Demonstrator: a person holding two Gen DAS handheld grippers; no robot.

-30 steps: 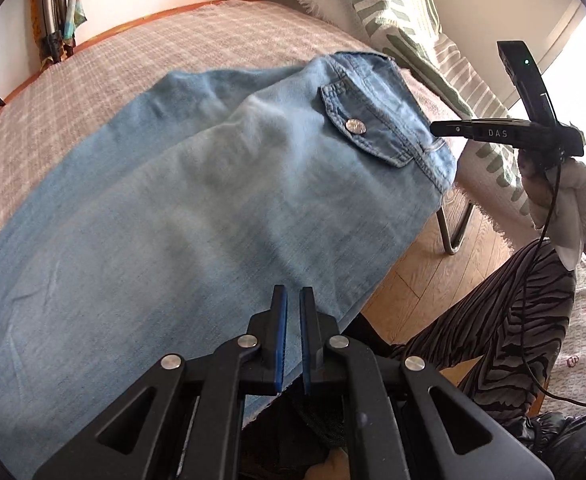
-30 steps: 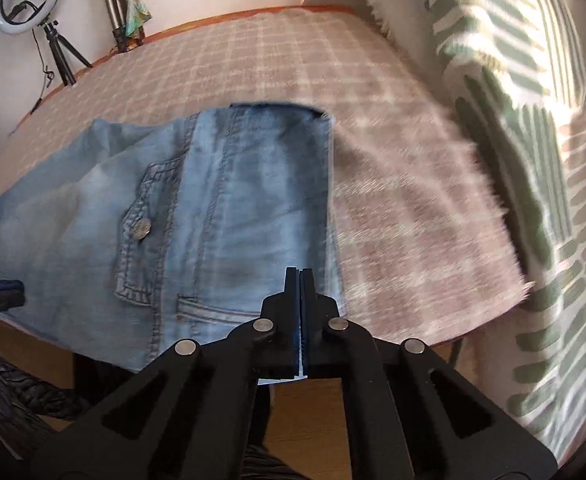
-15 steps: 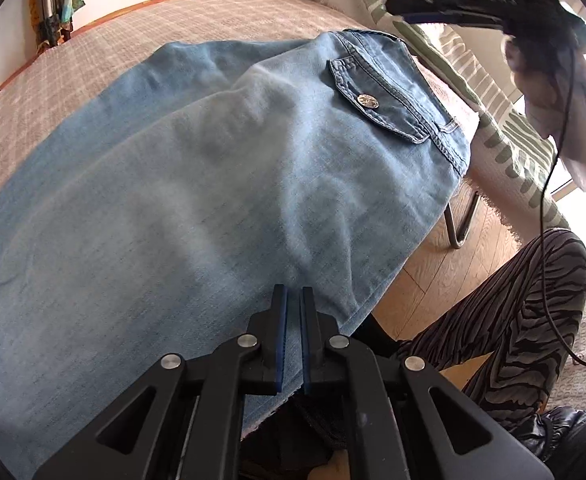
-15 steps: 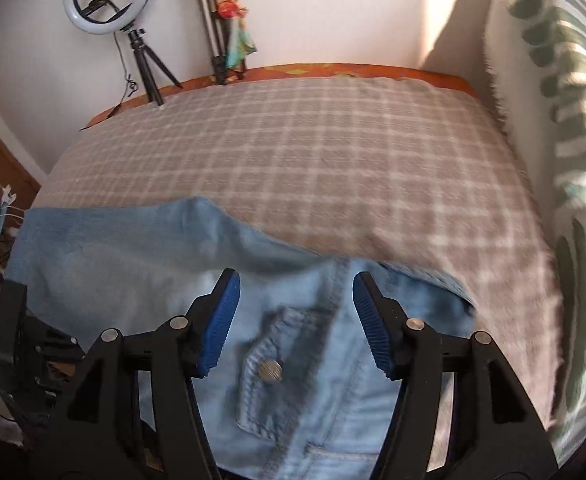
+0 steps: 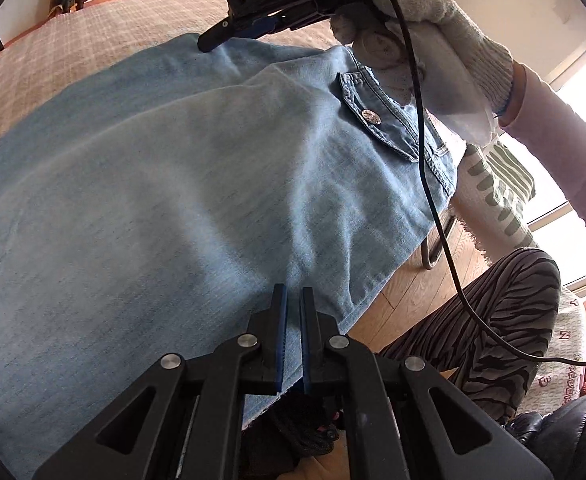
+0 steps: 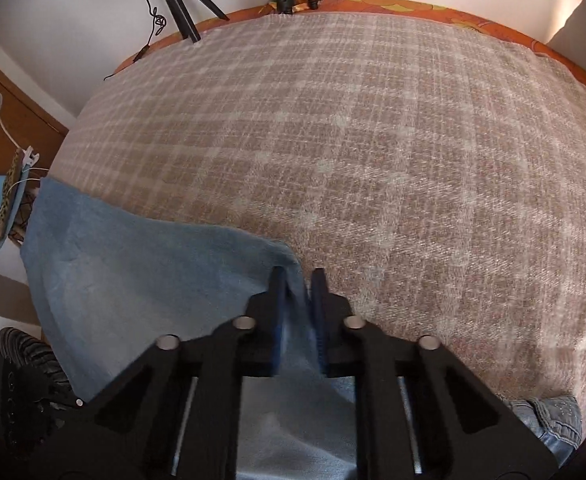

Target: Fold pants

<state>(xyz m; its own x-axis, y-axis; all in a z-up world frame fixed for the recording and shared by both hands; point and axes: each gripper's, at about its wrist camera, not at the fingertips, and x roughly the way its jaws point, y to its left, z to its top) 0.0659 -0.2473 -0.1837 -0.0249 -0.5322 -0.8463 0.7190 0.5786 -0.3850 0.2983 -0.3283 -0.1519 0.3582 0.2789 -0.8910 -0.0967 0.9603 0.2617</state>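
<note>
Light blue denim pants (image 5: 197, 184) lie spread on the checked table cover, the waist and a buttoned back pocket (image 5: 377, 120) at the right, one edge hanging over the front. My left gripper (image 5: 291, 300) is shut on the pants' near edge. My right gripper (image 6: 297, 280) is closed on a raised fold at the pants' far edge (image 6: 133, 264). In the left wrist view, the right gripper (image 5: 229, 36) reaches over the far side of the pants, held by a white-gloved hand (image 5: 425, 40).
The beige checked cover (image 6: 373, 140) stretches far behind the pants. A green-patterned cushion (image 5: 497, 184) sits right of the table. Tripod legs (image 6: 181, 4) stand by the back wall. The person's striped trousers (image 5: 493, 320) and wooden floor (image 5: 409, 292) lie below the front edge.
My right gripper moved over the pants from the waist to their far edge, opened, then closed on a fold there. My left gripper stayed shut on the near edge.
</note>
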